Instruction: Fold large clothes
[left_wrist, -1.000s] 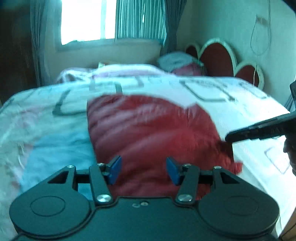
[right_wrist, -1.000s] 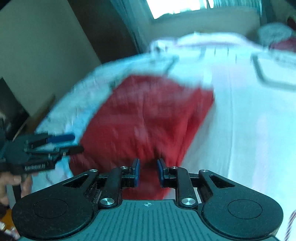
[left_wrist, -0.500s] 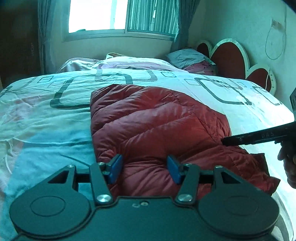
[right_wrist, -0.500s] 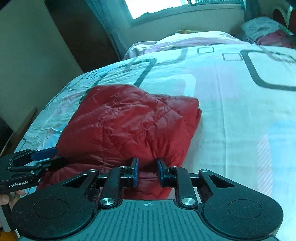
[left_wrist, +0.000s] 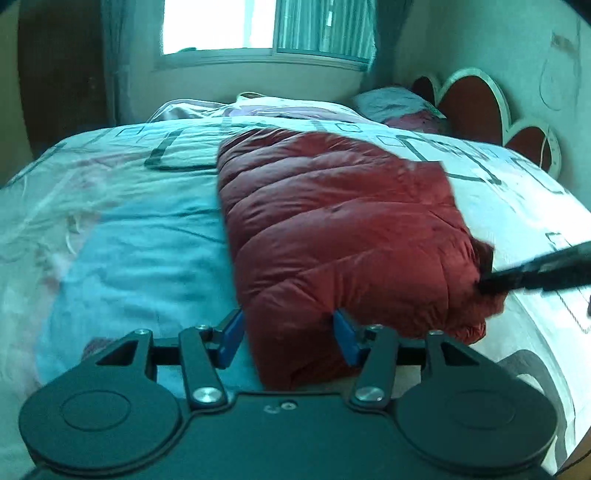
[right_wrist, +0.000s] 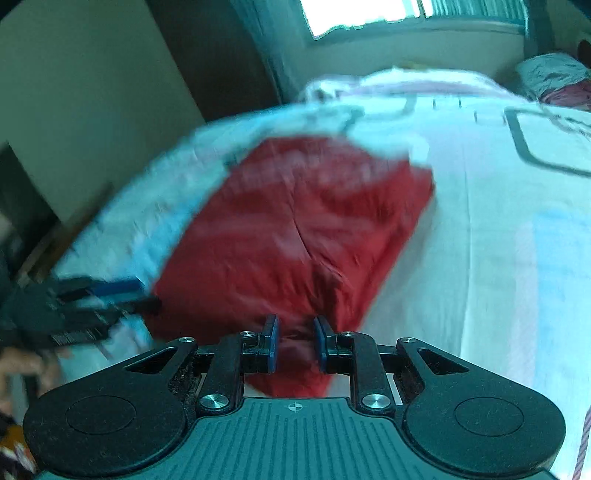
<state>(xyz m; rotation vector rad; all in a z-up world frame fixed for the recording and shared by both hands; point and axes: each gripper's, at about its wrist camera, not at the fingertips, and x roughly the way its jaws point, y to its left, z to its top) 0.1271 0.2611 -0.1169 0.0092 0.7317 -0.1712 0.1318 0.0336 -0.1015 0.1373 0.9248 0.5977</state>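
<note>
A red quilted puffer jacket lies folded on the bed; it also shows in the right wrist view, blurred. My left gripper is open, its blue pads either side of the jacket's near edge. My right gripper has its pads close together with a bunch of red fabric between them, at the jacket's near corner. The right gripper's fingers reach in from the right in the left wrist view. The left gripper shows at the left in the right wrist view.
The bed has a pale blue and white patterned cover. Pillows and a red padded headboard stand at the far right. A window and curtains are at the back. A dark wardrobe stands left.
Both grippers have moved in closer to the jacket. The right gripper's pads have closed nearer on the corner fabric. The right view has gone blurred again.
</note>
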